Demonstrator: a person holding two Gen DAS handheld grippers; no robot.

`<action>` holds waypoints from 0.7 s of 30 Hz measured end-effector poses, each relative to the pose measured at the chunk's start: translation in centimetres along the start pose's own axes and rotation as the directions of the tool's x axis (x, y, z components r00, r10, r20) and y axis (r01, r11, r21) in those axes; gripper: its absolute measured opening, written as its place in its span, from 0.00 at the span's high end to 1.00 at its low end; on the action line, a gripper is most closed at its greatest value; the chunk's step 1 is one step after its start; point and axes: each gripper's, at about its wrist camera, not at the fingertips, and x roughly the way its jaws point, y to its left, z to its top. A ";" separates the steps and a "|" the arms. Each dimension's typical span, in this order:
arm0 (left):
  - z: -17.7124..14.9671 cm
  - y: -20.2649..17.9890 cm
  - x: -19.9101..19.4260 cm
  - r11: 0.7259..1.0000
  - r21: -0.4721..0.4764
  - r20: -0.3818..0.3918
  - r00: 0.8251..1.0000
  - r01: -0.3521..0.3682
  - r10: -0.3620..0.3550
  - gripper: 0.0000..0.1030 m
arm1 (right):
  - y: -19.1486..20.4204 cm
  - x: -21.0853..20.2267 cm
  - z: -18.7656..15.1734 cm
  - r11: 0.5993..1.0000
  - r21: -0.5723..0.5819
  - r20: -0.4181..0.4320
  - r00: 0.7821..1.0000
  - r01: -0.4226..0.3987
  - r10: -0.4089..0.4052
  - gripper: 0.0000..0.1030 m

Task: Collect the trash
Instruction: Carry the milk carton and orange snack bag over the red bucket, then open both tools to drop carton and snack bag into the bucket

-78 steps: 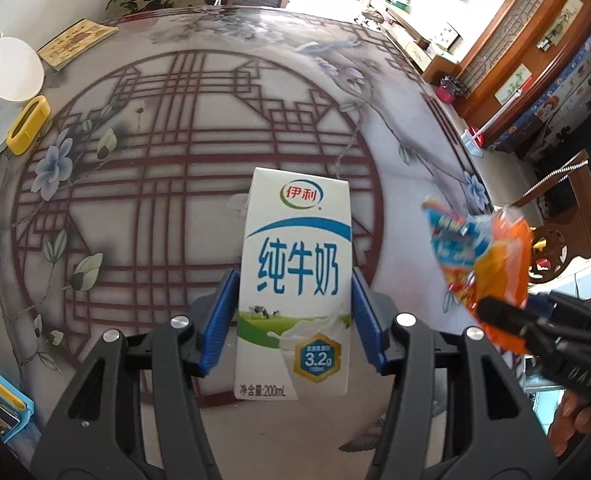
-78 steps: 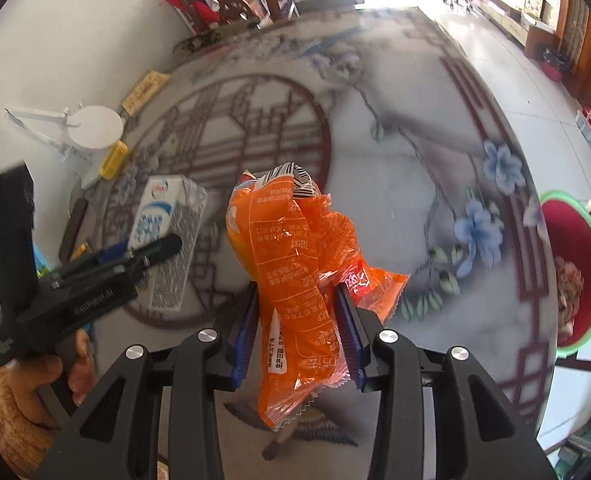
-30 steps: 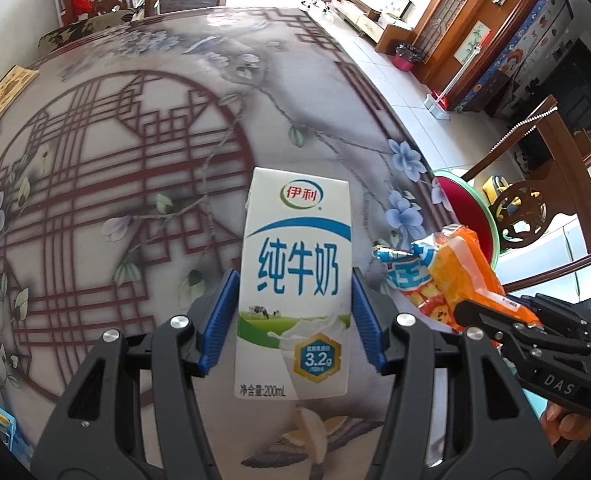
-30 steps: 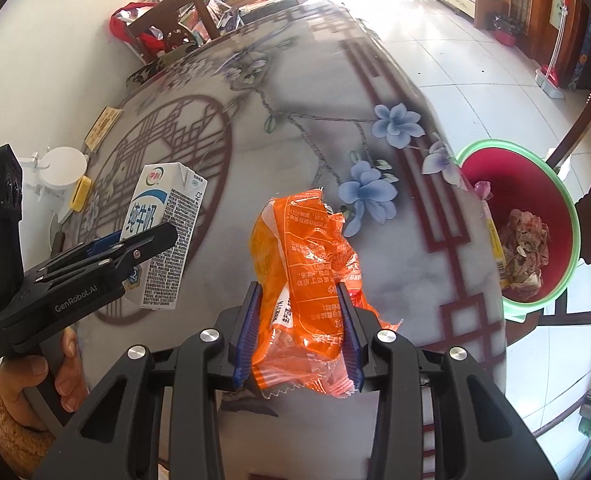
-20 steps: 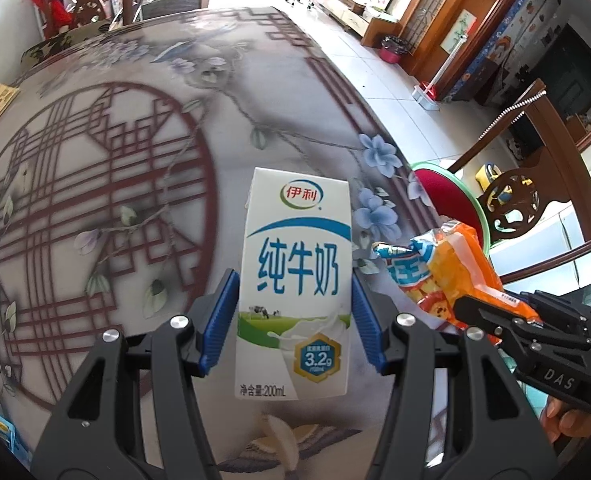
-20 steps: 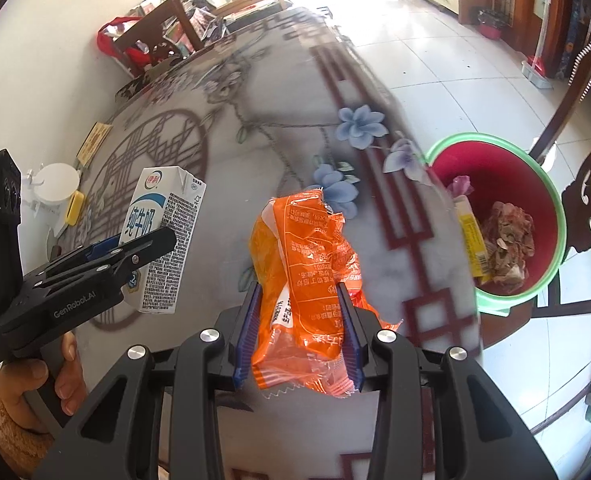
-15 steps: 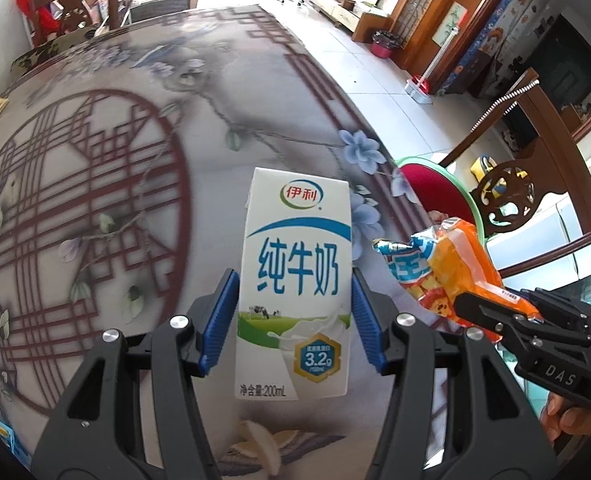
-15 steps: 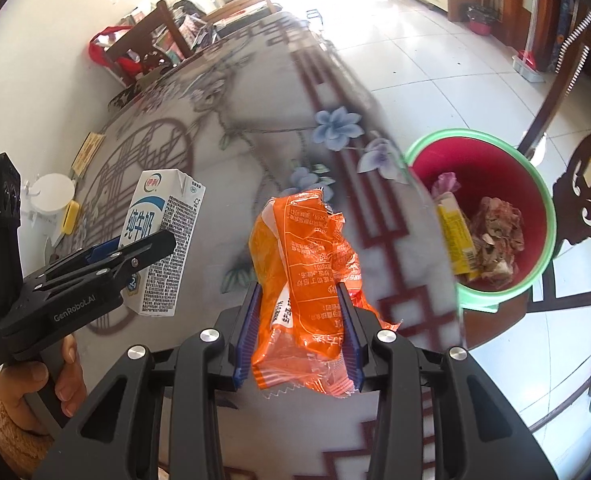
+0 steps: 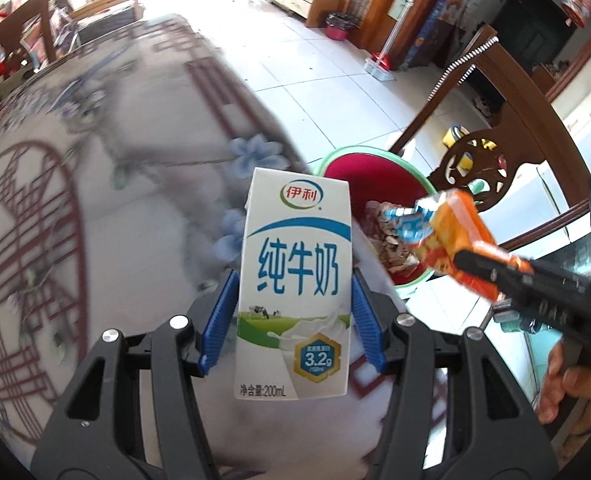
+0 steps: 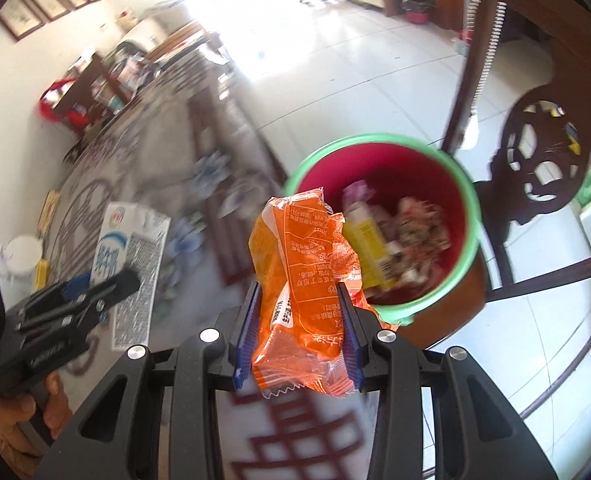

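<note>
The left gripper (image 9: 293, 316) has its jaws closed on an upright milk carton (image 9: 295, 256) above the patterned bench (image 9: 95, 184). The right gripper (image 10: 297, 332) has its jaws clamped on a crumpled orange wrapper (image 10: 303, 280). Just ahead of both jaws, beyond the bench edge, stands a red bin (image 10: 427, 168) with a green rim, holding rubbish.

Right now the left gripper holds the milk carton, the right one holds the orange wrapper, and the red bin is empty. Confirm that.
Not quite: the red bin is not empty. The right wrist view shows trash already inside. The left gripper does hold the milk carton, the right gripper the orange wrapper.
</note>
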 end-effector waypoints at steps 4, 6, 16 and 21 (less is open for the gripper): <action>1.6 -2.1 1.3 0.999 0.031 -0.007 1.000 0.006 -0.006 0.48 | -2.6 -0.2 1.9 1.000 0.026 0.024 1.000 0.017 -0.018 0.65; 2.5 -3.2 2.1 0.999 0.049 -0.009 1.000 0.009 -0.009 0.48 | -3.6 -0.1 2.7 0.999 0.038 0.029 0.999 0.020 -0.021 0.65; 6.6 -7.9 6.9 0.992 0.123 -0.045 0.999 0.033 -0.028 0.48 | -7.4 1.7 4.9 0.997 0.074 -0.001 1.000 0.028 -0.028 0.65; 7.4 -8.8 9.0 0.991 0.130 -0.077 0.997 0.030 -0.020 0.48 | -8.4 3.2 5.4 0.996 0.088 -0.029 0.999 0.030 -0.028 0.63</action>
